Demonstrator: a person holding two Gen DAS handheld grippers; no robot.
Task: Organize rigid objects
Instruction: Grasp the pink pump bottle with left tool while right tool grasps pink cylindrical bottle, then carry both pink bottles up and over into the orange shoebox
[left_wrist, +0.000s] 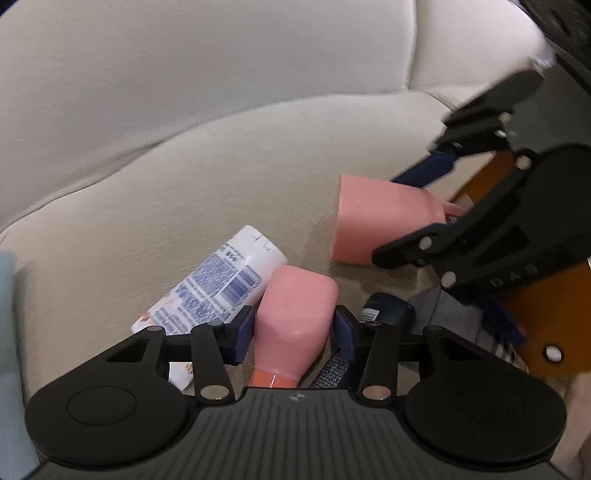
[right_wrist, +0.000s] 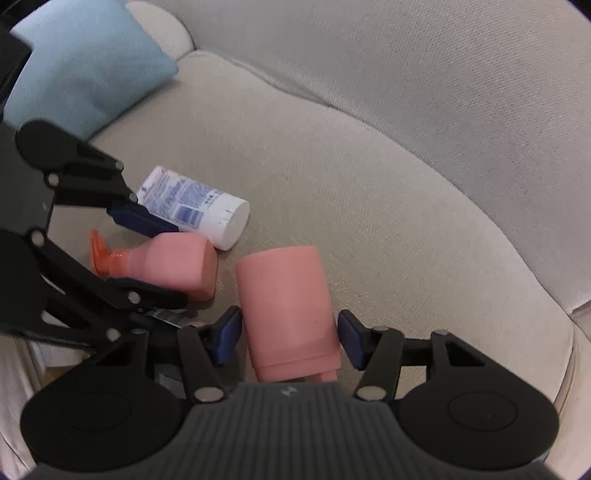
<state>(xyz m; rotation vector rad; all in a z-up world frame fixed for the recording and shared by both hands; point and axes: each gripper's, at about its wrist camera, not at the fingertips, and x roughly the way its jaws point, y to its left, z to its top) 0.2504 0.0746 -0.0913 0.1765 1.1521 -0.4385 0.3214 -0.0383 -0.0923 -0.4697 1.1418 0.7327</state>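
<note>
Several toiletries lie on a beige sofa seat (right_wrist: 369, 177). My left gripper (left_wrist: 293, 334) is shut on a pink bottle (left_wrist: 295, 299) with an orange cap (right_wrist: 99, 254), its blue pads pressed to both sides. My right gripper (right_wrist: 290, 339) is shut on a pink cylindrical bottle (right_wrist: 284, 295) lying beside it, pads against its sides. In the left wrist view the right gripper (left_wrist: 391, 218) straddles that pink cylindrical bottle (left_wrist: 369, 218). A white tube (left_wrist: 221, 280) with blue print rests just beyond the pink bottle. In the right wrist view the white tube (right_wrist: 195, 203) lies behind the left gripper (right_wrist: 173, 262).
A dark blue container (left_wrist: 388, 310) lies close to the left gripper's right finger, partly hidden. A light blue cushion (right_wrist: 85, 62) sits at the seat's far left. The sofa backrest (left_wrist: 221, 66) rises behind. The seat's front edge (right_wrist: 569, 354) curves at the right.
</note>
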